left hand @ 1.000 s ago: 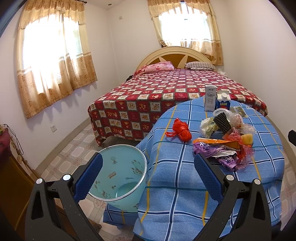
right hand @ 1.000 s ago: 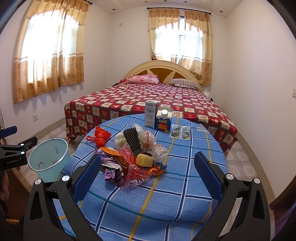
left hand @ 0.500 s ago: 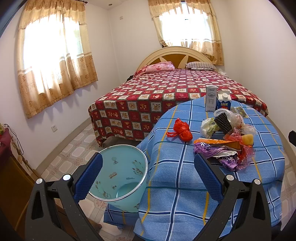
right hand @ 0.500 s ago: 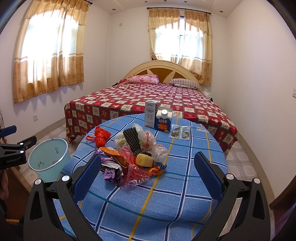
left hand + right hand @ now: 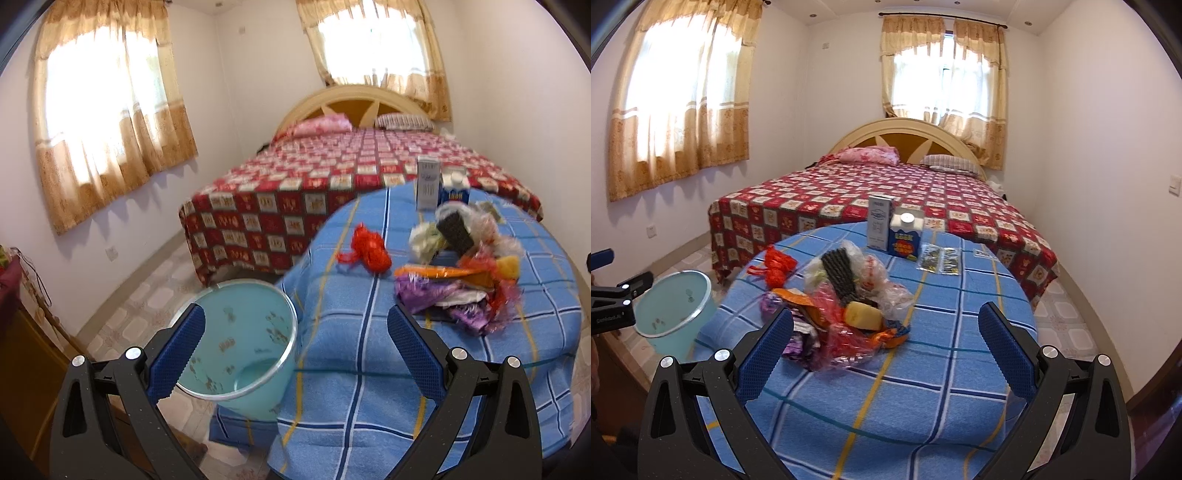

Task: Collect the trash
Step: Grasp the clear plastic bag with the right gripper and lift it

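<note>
Trash (image 5: 846,306) lies heaped on the bench (image 5: 923,369), beside a light-blue bin (image 5: 236,343); left gripper (image 5: 295,339) and right gripper (image 5: 886,339) hold jaws wide apart, empty.

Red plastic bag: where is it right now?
In the right wrist view the red plastic bag lies on the blue checked tablecloth, left of the trash pile, toward the table edge nearest the bin.

Round table (image 5: 923,369) under blue plaid cloth carries a wrapper pile (image 5: 846,310), red bag (image 5: 777,267), two cartons (image 5: 894,229) and foil packets (image 5: 940,260); teal bin (image 5: 674,312) stands on the floor (image 5: 147,295) beside it.
</note>
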### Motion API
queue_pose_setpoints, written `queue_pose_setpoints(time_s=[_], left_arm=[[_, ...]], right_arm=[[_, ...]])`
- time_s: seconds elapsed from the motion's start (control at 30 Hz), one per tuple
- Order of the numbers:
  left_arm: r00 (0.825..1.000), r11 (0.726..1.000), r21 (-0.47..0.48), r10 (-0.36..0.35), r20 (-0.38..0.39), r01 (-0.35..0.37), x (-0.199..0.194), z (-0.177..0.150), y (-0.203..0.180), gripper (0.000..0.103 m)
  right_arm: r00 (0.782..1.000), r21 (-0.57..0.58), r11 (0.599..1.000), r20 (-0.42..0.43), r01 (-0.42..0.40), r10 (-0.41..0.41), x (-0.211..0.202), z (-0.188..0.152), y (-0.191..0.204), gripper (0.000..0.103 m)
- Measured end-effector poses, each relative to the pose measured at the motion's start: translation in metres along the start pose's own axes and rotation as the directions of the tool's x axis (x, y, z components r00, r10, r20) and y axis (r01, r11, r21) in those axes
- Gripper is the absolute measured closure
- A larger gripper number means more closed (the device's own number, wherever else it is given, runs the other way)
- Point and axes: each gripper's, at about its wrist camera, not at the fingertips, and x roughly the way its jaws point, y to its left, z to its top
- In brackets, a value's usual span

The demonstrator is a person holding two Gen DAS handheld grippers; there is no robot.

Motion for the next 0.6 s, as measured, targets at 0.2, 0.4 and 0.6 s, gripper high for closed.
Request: queue_pose_setpoints(time_s=[0.2,0.4,0.6], left_arm=[[0.999,0.999,0.04,0.0,-0.053,0.002,0.033,-0.013,-0.026,0.006],[0.991,0.998,0.062,0.02,-0.131,-0.012,0.078,-0.021,-0.048,0.006],[0.988,0.999,0.017,0.048,-0.148,-0.046,0.106,-0.012,-0.06,0.006]], right_arm=[[0.998,0.009,0.999,-0.047,0.043,-0.042,0.035,-0.018,-0.015,0.005],[0.993,0.004,0.994,-0.052,0.107,-0.107,0.078,-0.023,-0.032,0.006],[0.996,0.04,0.997,-0.058,0.068,-0.065,0.125,-0.004,-0.045,0.006]])
